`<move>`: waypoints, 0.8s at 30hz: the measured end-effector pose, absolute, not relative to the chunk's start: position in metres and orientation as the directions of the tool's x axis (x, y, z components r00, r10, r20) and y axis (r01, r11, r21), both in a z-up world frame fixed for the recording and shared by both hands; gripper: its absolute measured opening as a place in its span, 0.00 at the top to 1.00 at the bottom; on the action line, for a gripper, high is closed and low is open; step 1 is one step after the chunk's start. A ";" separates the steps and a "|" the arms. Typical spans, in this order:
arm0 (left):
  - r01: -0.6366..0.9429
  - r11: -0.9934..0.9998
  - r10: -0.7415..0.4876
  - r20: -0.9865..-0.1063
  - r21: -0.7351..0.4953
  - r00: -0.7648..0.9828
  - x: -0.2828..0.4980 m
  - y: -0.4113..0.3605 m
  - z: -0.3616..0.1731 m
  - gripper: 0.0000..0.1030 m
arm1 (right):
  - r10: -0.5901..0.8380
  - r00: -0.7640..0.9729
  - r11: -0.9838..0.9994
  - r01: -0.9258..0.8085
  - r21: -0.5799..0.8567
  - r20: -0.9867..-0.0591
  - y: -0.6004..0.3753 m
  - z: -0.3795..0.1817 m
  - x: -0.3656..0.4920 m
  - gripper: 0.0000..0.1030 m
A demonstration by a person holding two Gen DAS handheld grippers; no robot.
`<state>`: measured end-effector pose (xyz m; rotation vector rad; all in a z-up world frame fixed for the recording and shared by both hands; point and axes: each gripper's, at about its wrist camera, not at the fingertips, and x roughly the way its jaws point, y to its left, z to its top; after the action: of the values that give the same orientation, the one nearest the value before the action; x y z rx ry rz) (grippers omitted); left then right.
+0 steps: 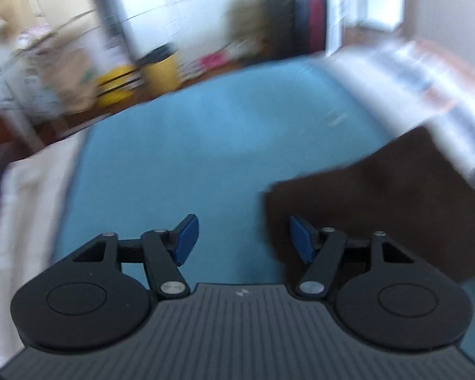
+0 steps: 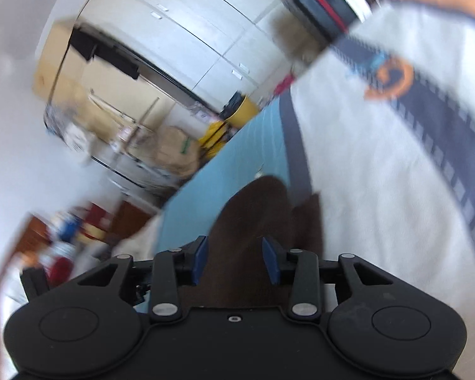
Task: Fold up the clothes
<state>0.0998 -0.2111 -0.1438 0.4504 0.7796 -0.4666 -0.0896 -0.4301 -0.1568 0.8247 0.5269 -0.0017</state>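
A dark brown garment (image 1: 373, 202) lies folded on the blue bed sheet (image 1: 190, 145), at the right of the left wrist view. My left gripper (image 1: 243, 240) is open and empty above the sheet, its right finger over the garment's left edge. In the right wrist view the brown garment (image 2: 256, 209) lies straight ahead. My right gripper (image 2: 236, 261) is open with the cloth showing between its fingers; I cannot tell if they touch it. Both views are blurred by motion.
A white garment with dark stripes and an orange logo (image 2: 395, 145) lies on the bed to the right; it also shows in the left wrist view (image 1: 395, 88). A cream cloth (image 1: 31, 196) lies at the left. White cupboards (image 2: 205, 31), boxes and a yellow bin (image 1: 161, 69) stand beyond the bed.
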 end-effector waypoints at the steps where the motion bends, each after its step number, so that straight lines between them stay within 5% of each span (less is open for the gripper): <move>1: 0.563 0.807 -0.256 -0.756 0.176 0.602 0.101 -0.210 -0.145 0.38 | 0.189 0.870 0.696 0.208 0.688 -0.455 -0.430 -0.159 -0.088 0.48; 7: 0.584 0.812 -0.416 -0.717 -0.015 0.560 0.105 -0.201 -0.130 0.38 | 0.122 0.870 0.662 0.287 0.692 -0.477 -0.432 -0.186 -0.069 0.39; 8: 0.591 0.806 -0.438 -0.709 -0.037 0.553 0.105 -0.200 -0.130 0.38 | 0.126 0.878 0.688 0.257 0.679 -0.461 -0.428 -0.183 -0.067 0.47; 9: 0.598 0.800 -0.456 -0.704 -0.057 0.544 0.103 -0.198 -0.131 0.38 | 0.131 0.886 0.712 0.228 0.664 -0.444 -0.424 -0.180 -0.065 0.75; 12: 0.629 0.773 -0.498 -0.697 -0.087 0.515 0.095 -0.197 -0.133 0.39 | 0.077 0.911 0.800 0.187 0.570 -0.406 -0.408 -0.161 -0.068 0.82; 15: 0.647 0.759 -0.492 -0.716 -0.074 0.496 0.085 -0.204 -0.133 0.38 | -0.002 0.909 0.822 0.238 0.517 -0.416 -0.399 -0.149 -0.077 0.84; 19: 0.654 0.757 -0.434 -0.761 -0.017 0.482 0.085 -0.213 -0.145 0.38 | 0.008 0.823 0.862 0.282 0.421 -0.568 -0.406 -0.178 -0.054 0.82; 24: 0.605 0.796 -0.360 -0.794 0.012 0.489 0.095 -0.209 -0.152 0.37 | 0.012 0.816 0.839 0.306 0.450 -0.578 -0.416 -0.174 -0.055 0.70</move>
<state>0.0947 -0.2095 -0.1520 0.3082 0.8805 -0.5978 -0.0553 -0.4162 -0.1741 0.5601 0.6021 -0.1657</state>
